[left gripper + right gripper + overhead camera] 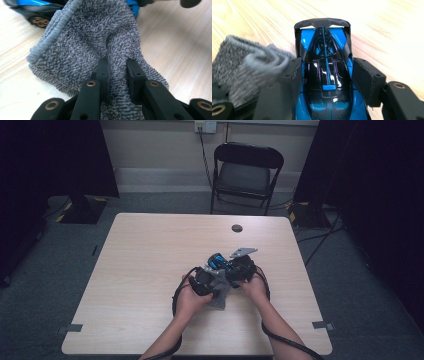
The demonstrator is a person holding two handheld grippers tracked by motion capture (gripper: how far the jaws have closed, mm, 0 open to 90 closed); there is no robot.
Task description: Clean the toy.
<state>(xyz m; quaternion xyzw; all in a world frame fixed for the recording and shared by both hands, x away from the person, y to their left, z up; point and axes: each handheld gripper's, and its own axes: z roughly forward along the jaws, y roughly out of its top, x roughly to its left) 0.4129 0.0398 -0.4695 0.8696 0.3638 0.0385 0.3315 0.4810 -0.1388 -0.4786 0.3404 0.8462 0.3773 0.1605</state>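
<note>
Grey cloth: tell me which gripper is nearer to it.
Left. The left gripper is shut on the grey cloth; the right gripper clamps the blue toy car beside it.

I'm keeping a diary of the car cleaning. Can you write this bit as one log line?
left gripper: shut on grey cloth | right gripper: shut on blue toy car | cloth beside car | on wooden table

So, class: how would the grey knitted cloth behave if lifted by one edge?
The grey knitted cloth would probably hang limp: it already bunches between the left gripper fingers. Its coarse knit probably resists slipping. It looks light.
</note>
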